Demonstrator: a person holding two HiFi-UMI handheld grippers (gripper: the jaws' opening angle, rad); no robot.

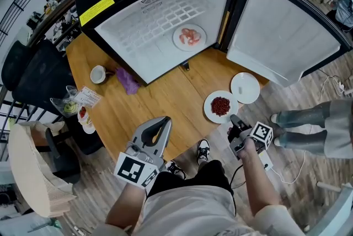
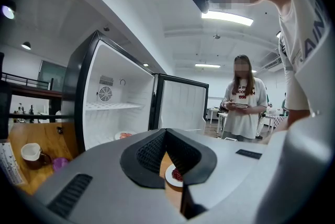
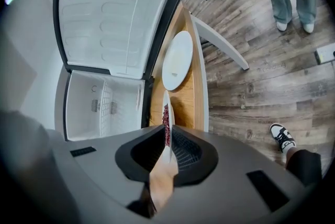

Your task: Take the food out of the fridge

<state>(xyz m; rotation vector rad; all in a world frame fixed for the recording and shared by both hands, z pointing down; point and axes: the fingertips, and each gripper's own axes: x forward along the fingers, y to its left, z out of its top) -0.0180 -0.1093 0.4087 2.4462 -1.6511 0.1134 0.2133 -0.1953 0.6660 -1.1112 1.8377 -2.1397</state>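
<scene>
R gripper clamps rim of plate w/ red food; empty plate beyond, fridge open.

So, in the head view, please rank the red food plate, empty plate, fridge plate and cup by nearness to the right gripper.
1. red food plate: its rim is in the right gripper.
2. empty plate: just beyond, right side.
3. fridge plate: inside the fridge.
4. cup: far left.
</scene>
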